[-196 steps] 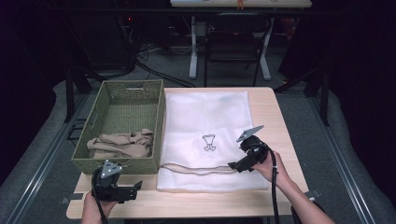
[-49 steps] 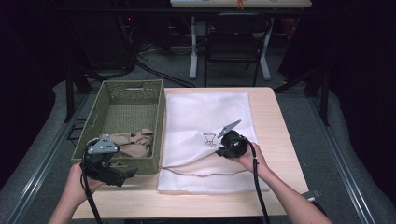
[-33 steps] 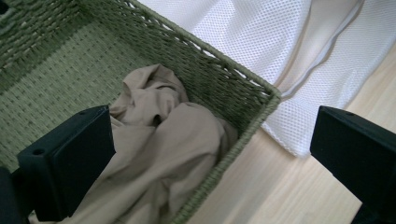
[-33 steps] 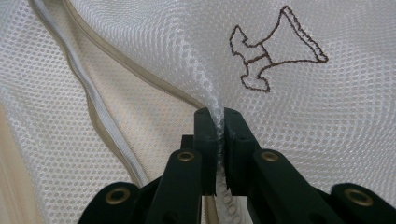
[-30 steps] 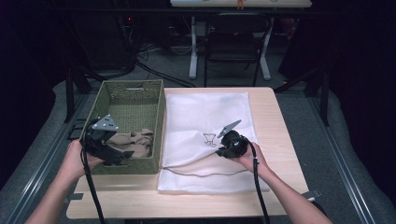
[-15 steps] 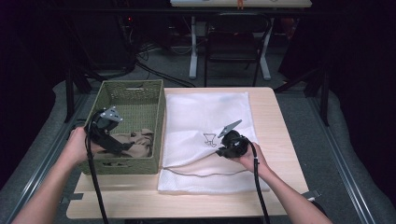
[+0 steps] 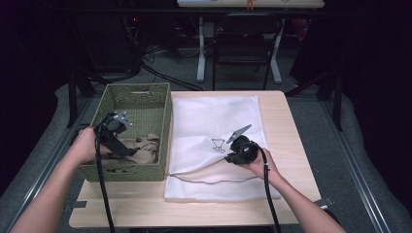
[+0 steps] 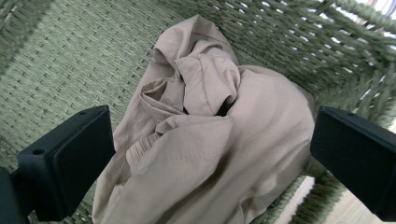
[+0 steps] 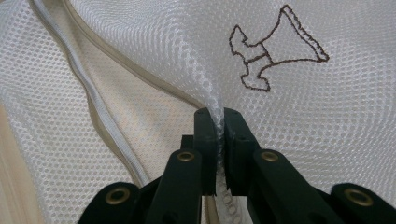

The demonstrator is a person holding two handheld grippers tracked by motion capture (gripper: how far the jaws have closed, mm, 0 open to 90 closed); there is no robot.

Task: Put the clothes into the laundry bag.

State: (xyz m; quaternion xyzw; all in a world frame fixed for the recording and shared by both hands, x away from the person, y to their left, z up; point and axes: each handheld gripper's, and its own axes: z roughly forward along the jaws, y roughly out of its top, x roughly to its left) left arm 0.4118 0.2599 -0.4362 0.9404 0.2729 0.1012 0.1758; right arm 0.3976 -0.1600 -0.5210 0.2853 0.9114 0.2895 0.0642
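Inside the green basket (image 7: 163,114), the released left gripper (image 8: 210,154) hangs over the beige garment (image 8: 219,154)
Reaching step; next, pinch the garment while the right gripper (image 9: 217,128) clenches the mesh bag (image 9: 327,121) on the table

No words, numbers or brand names can be read anywhere. The one sign is a small dark-brown outline figure (image 9: 275,49) stitched on the white mesh bag (image 9: 327,121); in the right gripper view it is a line drawing with a flared end, a narrow waist and short stubs, without letters. In the high view the same mark (image 7: 218,144) sits near the middle of the bag (image 7: 214,116), too small to make out in detail.
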